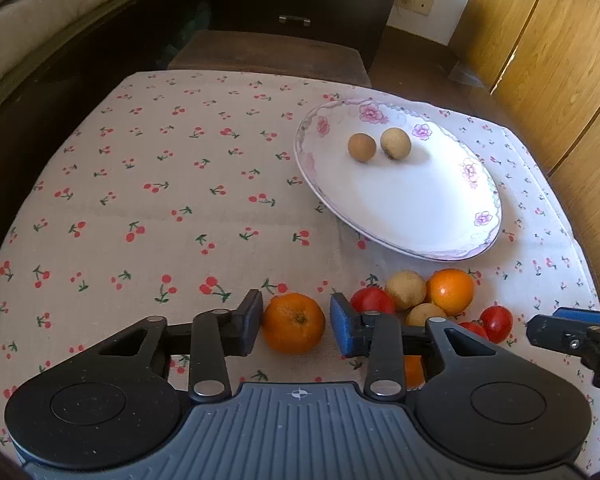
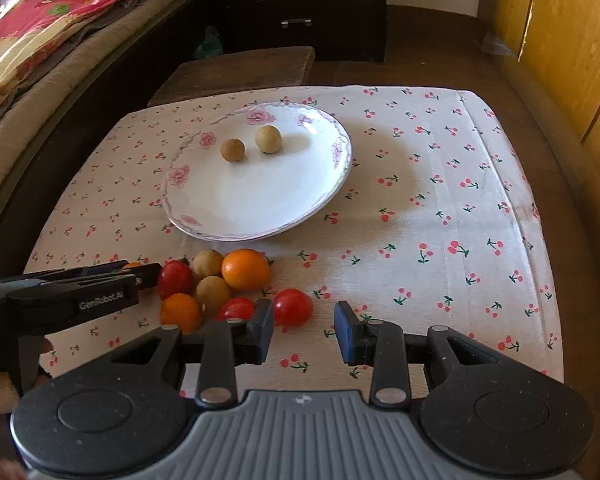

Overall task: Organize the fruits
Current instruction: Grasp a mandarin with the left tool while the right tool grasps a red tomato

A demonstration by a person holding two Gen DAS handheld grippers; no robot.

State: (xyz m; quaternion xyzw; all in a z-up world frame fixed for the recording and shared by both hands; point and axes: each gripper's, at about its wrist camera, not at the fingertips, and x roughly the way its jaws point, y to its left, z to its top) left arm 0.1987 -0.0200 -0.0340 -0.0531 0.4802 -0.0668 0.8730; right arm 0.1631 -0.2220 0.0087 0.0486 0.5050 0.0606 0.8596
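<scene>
Your left gripper (image 1: 294, 326) sits low over the table's near edge, its fingers spread around an orange (image 1: 293, 323) without touching it. Your right gripper (image 2: 305, 330) hovers open beside a tomato (image 2: 293, 307). The fruit pile (image 2: 214, 282) lies before the plate (image 2: 332, 184), which holds two longans (image 2: 268, 139).

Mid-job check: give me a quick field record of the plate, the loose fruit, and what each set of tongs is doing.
plate: white floral plate on the cherry-print tablecloth
on plate: two small brown fruits, side by side
loose pile: oranges, tomatoes and brown fruits, on the cloth near the plate's front edge
left tongs: open, an orange between the pads, not yet gripped
right tongs: open, nothing between them, a tomato just ahead of the left pad
</scene>
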